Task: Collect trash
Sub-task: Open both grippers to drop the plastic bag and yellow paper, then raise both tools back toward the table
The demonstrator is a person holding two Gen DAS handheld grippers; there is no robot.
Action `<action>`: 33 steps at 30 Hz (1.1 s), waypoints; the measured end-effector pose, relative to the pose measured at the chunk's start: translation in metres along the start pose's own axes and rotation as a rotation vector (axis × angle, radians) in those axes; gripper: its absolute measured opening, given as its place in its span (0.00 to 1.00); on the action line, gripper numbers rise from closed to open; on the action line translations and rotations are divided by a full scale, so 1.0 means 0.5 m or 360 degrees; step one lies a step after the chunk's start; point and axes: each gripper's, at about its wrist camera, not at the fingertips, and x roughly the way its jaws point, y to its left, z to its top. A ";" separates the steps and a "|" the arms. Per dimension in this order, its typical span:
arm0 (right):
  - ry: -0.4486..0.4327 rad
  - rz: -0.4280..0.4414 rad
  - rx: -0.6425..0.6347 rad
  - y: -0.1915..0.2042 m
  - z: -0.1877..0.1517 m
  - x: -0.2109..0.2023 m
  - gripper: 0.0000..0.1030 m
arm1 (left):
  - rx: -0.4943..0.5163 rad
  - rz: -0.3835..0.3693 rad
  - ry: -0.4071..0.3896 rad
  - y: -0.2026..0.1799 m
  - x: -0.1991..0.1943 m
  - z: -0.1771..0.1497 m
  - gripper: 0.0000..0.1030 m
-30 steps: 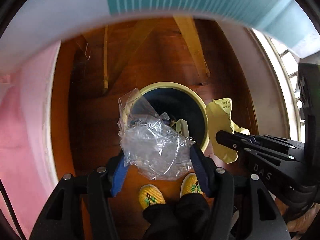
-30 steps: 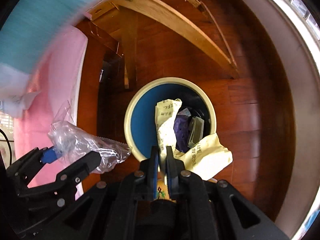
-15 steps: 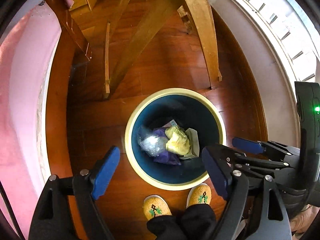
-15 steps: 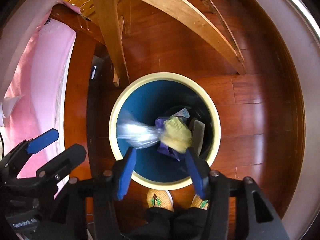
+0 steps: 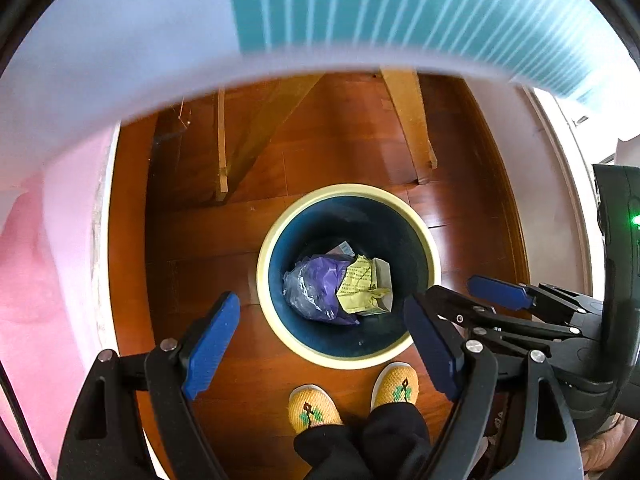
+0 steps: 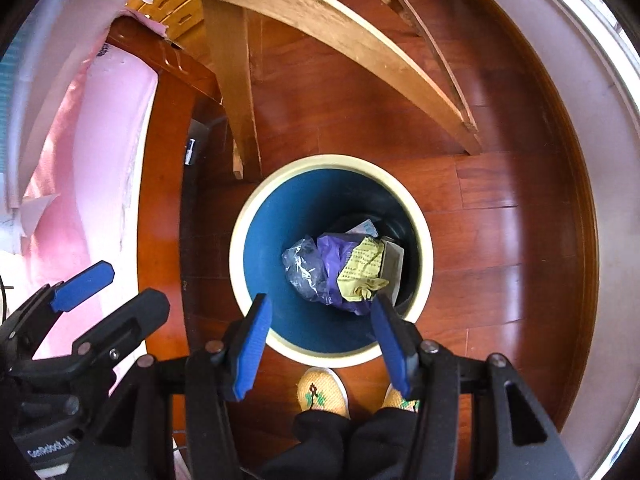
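Observation:
A round bin with a cream rim (image 5: 344,196) (image 6: 332,162) and dark blue inside stands on the wooden floor below both grippers. In it lie a clear plastic bag (image 5: 306,298) (image 6: 304,276), a crumpled yellow paper (image 5: 360,290) (image 6: 362,270), a purple wrapper (image 5: 324,266) and a small carton (image 5: 382,276). My left gripper (image 5: 326,344) is open and empty above the bin's near rim. My right gripper (image 6: 320,340) is open and empty above the same rim; it also shows at the right of the left wrist view (image 5: 500,296).
Wooden table legs (image 6: 236,80) (image 5: 408,120) stand just beyond the bin. A pink cloth (image 6: 80,140) hangs on the left. A teal striped tabletop edge (image 5: 400,4) looms overhead. The person's yellow slippers (image 5: 314,408) are beside the bin's near side. A white skirting (image 6: 580,120) runs at right.
Both grippers opened and dropped the plastic bag and the yellow paper, which now lie in the bin. The left gripper has since risen, bringing the tabletop edge back into view.

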 end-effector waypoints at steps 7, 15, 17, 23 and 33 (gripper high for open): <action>-0.0035 -0.0034 -0.0021 0.035 -0.010 -0.092 0.51 | -0.0014 -0.0016 -0.0041 -0.006 -0.102 0.004 0.80; -0.0138 -0.0080 -0.0074 0.102 -0.019 -0.267 0.51 | -0.0026 -0.0017 -0.0084 -0.006 -0.302 0.005 0.80; -0.0174 -0.0089 -0.0100 0.128 -0.022 -0.328 0.51 | -0.0009 -0.0017 -0.0097 -0.006 -0.357 0.007 0.80; -0.0279 -0.0119 -0.0080 0.184 -0.022 -0.498 0.51 | 0.0057 0.0010 -0.0201 -0.001 -0.537 0.032 0.80; -0.0596 -0.0269 -0.0138 0.280 0.002 -0.777 0.51 | 0.0087 -0.0038 -0.0458 0.028 -0.785 0.103 0.79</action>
